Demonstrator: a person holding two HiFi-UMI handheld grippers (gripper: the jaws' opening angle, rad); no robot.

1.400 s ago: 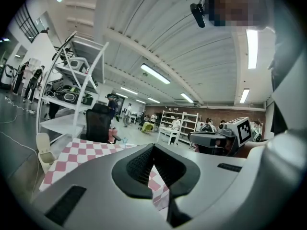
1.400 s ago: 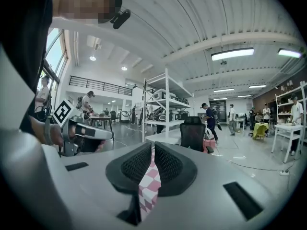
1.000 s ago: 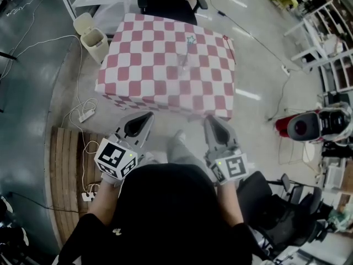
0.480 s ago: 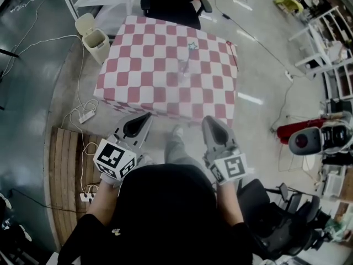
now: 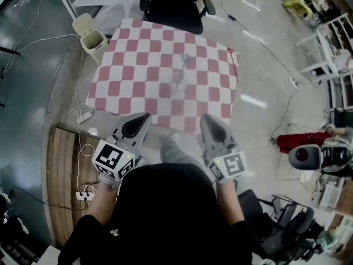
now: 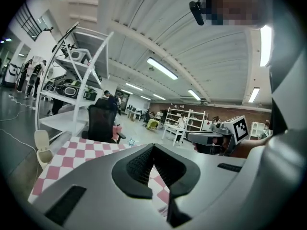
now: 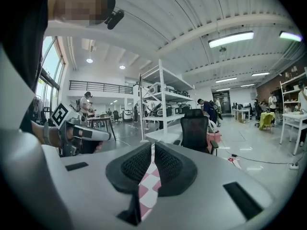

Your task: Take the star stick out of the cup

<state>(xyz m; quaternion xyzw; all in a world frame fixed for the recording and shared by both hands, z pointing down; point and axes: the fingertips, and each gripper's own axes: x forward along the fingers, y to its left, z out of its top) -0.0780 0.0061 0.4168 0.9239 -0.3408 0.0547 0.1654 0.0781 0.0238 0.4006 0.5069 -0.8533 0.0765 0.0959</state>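
A table (image 5: 127,87) with a red and white checked cloth stands ahead of me. Near its middle is a clear cup (image 5: 177,80), faint in the head view, with the star stick (image 5: 185,58) leaning out of it, its pale blue star on top. The left gripper (image 5: 144,118) and right gripper (image 5: 205,119) are held side by side just short of the table's near edge, well apart from the cup. Both are shut with nothing between the jaws. In the left gripper view, the left gripper (image 6: 153,148) points at the table and the star stick (image 6: 130,141) shows small beyond it.
A black office chair (image 5: 174,4) stands behind the table. A beige bin (image 5: 91,37) is at its far left corner. A power strip and cables (image 5: 83,116) lie on the floor by a wooden platform (image 5: 63,170). White shelving (image 5: 331,43) stands at the right.
The table has slid down and nearer in the head view, so its near edge now meets the gripper tips. Both grippers stay shut and side by side.
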